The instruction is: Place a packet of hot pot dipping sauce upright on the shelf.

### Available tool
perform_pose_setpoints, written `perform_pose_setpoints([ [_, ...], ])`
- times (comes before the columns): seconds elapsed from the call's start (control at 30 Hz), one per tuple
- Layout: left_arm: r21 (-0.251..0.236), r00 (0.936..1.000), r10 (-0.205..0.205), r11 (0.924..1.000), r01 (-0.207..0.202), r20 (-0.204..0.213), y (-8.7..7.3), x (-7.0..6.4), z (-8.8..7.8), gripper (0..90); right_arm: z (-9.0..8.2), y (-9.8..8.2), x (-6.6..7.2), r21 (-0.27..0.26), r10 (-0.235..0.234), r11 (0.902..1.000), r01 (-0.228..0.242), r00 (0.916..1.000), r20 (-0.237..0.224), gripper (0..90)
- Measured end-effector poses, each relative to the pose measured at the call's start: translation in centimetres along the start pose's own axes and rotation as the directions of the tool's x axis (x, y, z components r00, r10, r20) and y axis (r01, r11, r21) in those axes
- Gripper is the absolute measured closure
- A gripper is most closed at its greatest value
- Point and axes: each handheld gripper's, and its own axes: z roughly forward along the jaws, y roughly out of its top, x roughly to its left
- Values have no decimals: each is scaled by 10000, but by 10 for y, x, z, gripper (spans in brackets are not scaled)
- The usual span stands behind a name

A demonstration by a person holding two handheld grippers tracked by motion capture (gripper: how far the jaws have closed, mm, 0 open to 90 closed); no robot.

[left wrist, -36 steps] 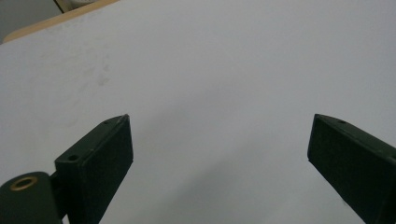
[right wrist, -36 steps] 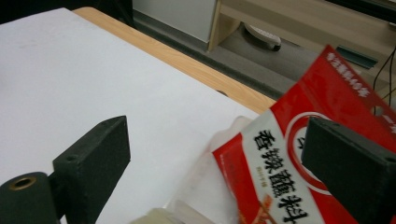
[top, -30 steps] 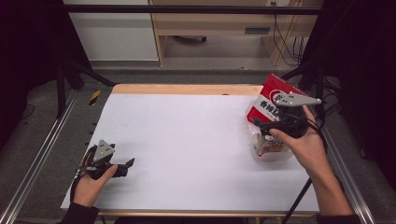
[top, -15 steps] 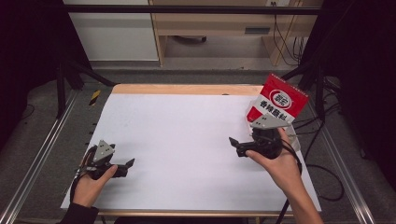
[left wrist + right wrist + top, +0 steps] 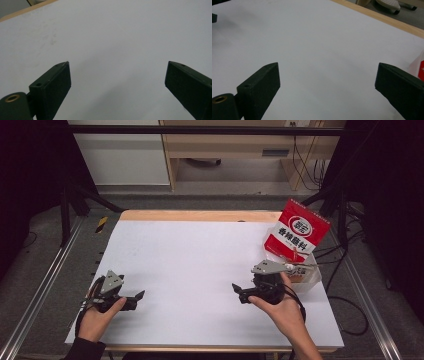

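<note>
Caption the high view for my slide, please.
Both open hand-held grippers, left and right, rest on the white table beside a red seasoning bag.

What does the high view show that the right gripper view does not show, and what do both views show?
High view alone: the person's two hands, the left gripper at the near left of the table, the body of the right gripper, and the whole red and white bag standing upright at the right edge. Right gripper view alone: its own black jaws up close, wide apart with nothing between them, and a white wheeled base on the floor beyond the table. Both: the white table top, its wooden far edge and a part of the bag.
</note>
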Motion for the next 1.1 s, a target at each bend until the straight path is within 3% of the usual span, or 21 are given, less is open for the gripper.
perform_pose_setpoints([
  [0.5,80,10000,-1,10000,1,63,-1,0,1,64,38,-21,8,500,464,9977,-464,9989,22,69],
  [1.1,163,9999,22,9999,-24,111,-1,-1,2,58,42,-43,7,649,833,9943,-848,9962,250,61],
])
